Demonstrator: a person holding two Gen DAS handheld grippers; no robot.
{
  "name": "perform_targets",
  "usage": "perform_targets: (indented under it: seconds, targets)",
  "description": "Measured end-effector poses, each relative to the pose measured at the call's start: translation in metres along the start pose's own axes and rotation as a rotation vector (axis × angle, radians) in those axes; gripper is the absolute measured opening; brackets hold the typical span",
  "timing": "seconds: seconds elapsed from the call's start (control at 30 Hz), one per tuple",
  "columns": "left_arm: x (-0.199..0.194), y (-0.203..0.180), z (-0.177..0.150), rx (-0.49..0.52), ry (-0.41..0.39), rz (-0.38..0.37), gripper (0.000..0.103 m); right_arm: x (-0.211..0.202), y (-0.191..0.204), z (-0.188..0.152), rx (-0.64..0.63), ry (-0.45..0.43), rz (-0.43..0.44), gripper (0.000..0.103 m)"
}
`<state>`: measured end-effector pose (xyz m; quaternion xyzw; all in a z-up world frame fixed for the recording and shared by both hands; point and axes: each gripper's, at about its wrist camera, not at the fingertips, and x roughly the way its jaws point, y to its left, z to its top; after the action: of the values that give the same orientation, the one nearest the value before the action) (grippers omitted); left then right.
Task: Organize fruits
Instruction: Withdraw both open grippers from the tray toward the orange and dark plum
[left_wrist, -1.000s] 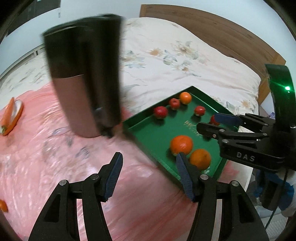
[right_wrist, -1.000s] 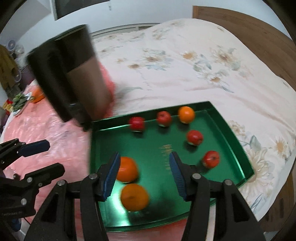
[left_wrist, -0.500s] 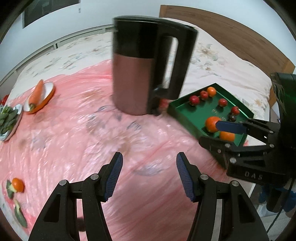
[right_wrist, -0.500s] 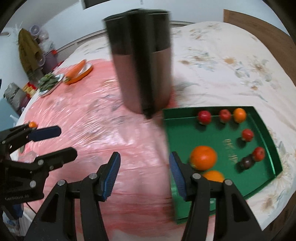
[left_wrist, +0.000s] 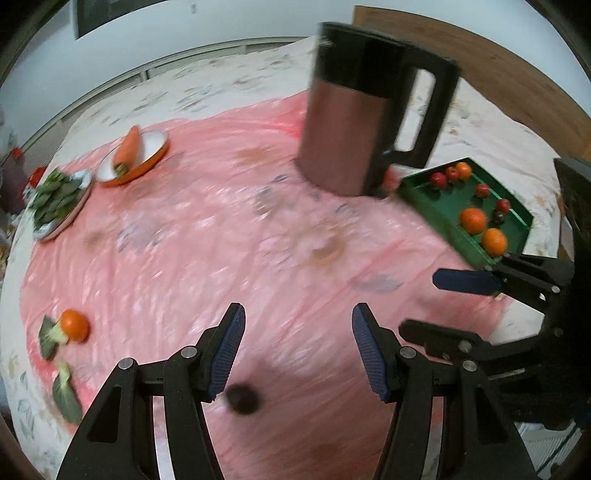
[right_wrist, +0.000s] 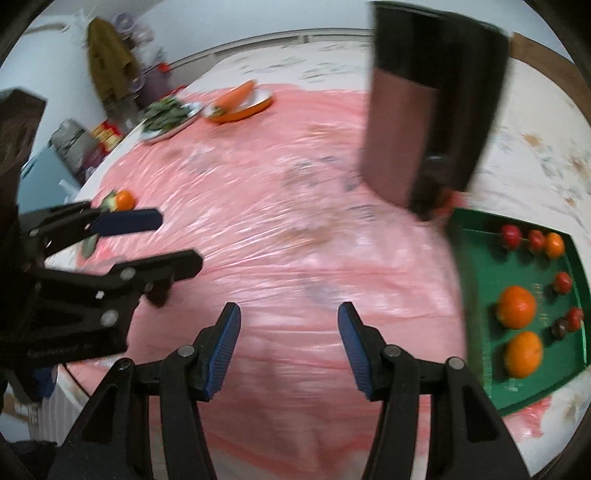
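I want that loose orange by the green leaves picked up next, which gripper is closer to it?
Left. The left gripper hovers open over the pink cover, with the loose orange off to its left. The right gripper, also open, sits farther away, nearer the green tray.

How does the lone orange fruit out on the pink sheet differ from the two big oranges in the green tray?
The lone orange fruit looks smaller than the two big oranges. It lies on the pink sheet against a green leaf, far from the green tray; the two big oranges sit close together inside the tray. All three are round and orange.
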<state>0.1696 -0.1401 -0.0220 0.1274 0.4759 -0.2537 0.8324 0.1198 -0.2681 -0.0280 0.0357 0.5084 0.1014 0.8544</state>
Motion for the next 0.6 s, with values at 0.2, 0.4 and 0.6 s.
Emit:
perform_targets:
  seconds: [0.2,0.4,0.6]
  targets:
    - [-0.004,0.043,-0.021,-0.057,0.006,0.058,0.054,0.018,0.039,0.002,-0.058,0.017,0.059,0.072]
    - [-0.010,0.098,-0.044,-0.154,0.013,0.138,0.054,0.039,0.074,0.005,-0.126,0.039,0.119,0.069]
    - [-0.012,0.139,-0.061,-0.233,0.024,0.192,0.054,0.056,0.098,0.011,-0.170,0.047,0.161,0.052]
